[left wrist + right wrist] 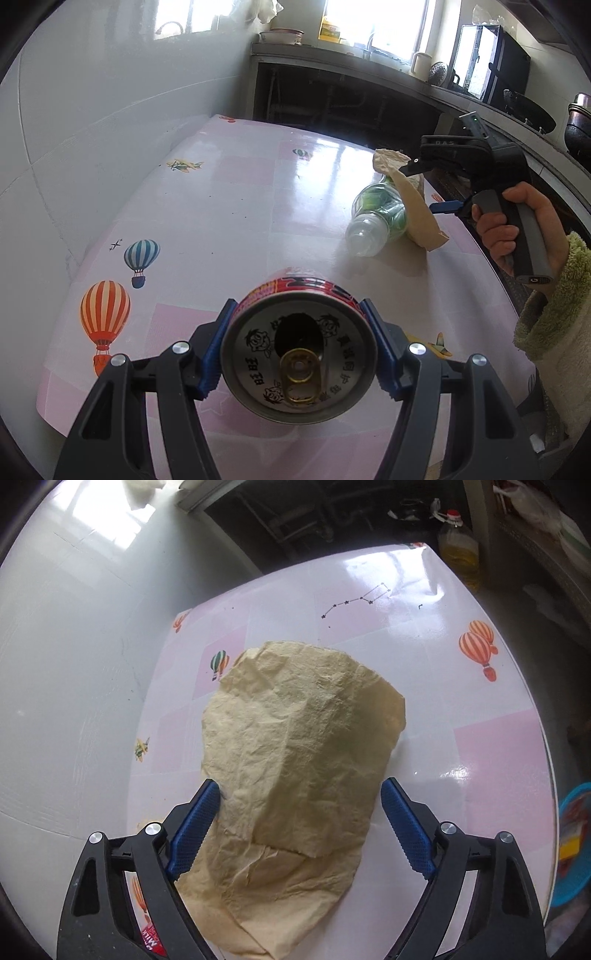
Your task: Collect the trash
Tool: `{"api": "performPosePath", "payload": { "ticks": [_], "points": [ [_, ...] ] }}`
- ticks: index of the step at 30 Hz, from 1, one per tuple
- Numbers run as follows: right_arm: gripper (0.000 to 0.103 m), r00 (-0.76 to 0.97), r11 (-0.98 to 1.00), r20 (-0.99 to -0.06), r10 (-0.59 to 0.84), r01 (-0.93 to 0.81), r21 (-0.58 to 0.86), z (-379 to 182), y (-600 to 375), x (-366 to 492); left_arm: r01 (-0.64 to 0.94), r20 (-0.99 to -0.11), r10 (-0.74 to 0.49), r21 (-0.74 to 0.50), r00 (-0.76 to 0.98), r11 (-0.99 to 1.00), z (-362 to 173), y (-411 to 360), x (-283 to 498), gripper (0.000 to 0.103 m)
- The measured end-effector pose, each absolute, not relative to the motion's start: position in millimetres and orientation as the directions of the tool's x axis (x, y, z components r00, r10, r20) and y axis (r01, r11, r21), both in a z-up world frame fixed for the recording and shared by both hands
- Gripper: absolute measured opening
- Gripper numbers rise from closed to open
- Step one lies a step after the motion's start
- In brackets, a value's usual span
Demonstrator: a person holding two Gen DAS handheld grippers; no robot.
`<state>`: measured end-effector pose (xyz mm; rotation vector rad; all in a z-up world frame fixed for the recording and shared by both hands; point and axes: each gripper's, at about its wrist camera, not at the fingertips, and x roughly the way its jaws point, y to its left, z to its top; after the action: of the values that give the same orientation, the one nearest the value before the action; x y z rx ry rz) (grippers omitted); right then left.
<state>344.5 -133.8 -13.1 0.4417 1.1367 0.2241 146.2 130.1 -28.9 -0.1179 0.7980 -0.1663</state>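
Glossy pink tablecloth [229, 206] with balloon prints, white tiled wall [110, 110] at 9 o'clock, dark counter [332, 70] at 12. Left gripper [299, 354] pinching red can [299, 354] over cloth. Right gripper [299, 805] spread — straddling crumpled tan paper [295, 738]; plastic bottle [376, 218] beside it at 2 o'clock.

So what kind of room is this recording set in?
Most likely a home kitchen: a long counter under the windows holds bowls and a mug, a wok sits further along, and a cooking-oil jug stands beside the table.
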Motion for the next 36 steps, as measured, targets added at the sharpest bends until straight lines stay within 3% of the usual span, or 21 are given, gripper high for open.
{"api": "performPosePath", "payload": {
  "ticks": [2, 7, 16, 18, 29, 36],
  "points": [
    [0.078, 0.414, 0.88, -0.812, 0.413, 0.048, 0.472, -15, -134, 345, 0.109, -0.699, -0.194, -0.165, 0.688, 0.98, -29, 129, 145, 0.064],
    [0.059, 0.434, 0.86, -0.786, 0.441, 0.047, 0.509, -11, -139, 335, 0.11, -0.697, -0.226, -0.208, 0.68, 0.972, -31, 134, 147, 0.064],
    [0.013, 0.46, 0.79, -0.731, 0.504, 0.096, 0.605, -5, -162, 313, 0.108, -0.696, -0.233, -0.219, 0.68, 0.97, -33, 139, 149, 0.064],
    [0.006, 0.466, 0.777, -0.719, 0.515, 0.101, 0.621, -3, -169, 310, 0.107, -0.695, -0.234, -0.222, 0.68, 0.969, -33, 141, 150, 0.064],
    [0.001, 0.569, 0.744, -0.638, 0.519, 0.066, 0.665, 27, -216, 247, 0.109, -0.696, -0.231, -0.216, 0.68, 0.97, -35, 139, 150, 0.064],
    [0.001, 0.595, 0.84, -0.67, 0.443, -0.015, 0.543, 30, -209, 195, 0.104, -0.718, -0.225, -0.21, 0.659, 0.972, -41, 138, 153, 0.064]
  ]
}}
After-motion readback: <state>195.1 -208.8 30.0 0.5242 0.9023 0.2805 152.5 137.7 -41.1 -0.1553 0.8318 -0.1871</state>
